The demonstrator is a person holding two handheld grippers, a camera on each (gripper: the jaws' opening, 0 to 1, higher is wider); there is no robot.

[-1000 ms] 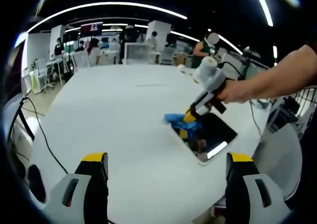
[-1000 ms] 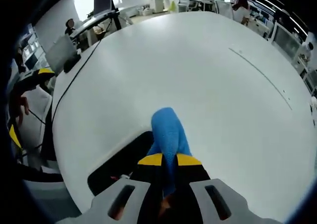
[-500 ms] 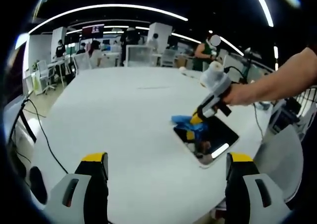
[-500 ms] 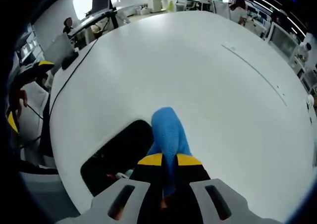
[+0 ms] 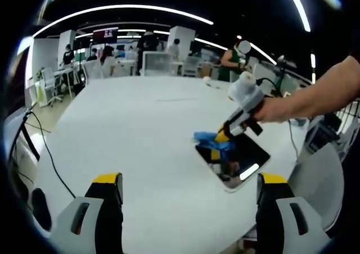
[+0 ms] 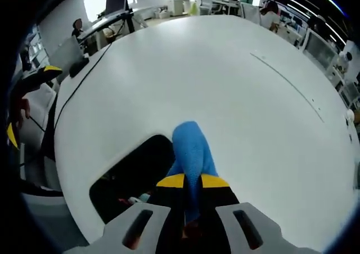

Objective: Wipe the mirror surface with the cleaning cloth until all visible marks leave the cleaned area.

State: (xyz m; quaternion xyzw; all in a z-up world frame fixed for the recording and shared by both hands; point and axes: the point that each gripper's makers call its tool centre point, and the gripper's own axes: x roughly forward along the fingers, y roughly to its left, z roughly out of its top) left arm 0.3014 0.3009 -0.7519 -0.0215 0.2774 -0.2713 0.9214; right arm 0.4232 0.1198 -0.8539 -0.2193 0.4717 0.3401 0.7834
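A dark rectangular mirror (image 5: 236,158) lies flat near the right edge of a round white table (image 5: 124,130). On its far corner rests a blue cleaning cloth (image 5: 211,139), pinched by my right gripper (image 5: 221,137), which a person's hand holds from the right. In the right gripper view the cloth (image 6: 191,153) sticks out past the shut yellow-tipped jaws of the right gripper (image 6: 192,182), with the mirror (image 6: 132,175) dark at lower left. My left gripper (image 5: 188,181) hangs open above the table's near part, well short of the mirror, with nothing between its fingers.
A black cable (image 5: 48,153) runs over the table's left edge. A grey chair (image 5: 315,175) stands to the right of the mirror. Desks, chairs and several people fill the room behind the table. A thin seam (image 6: 287,85) crosses the tabletop.
My right gripper has carried the cloth a little to the right along the mirror's far edge. The left gripper has stayed open and still.
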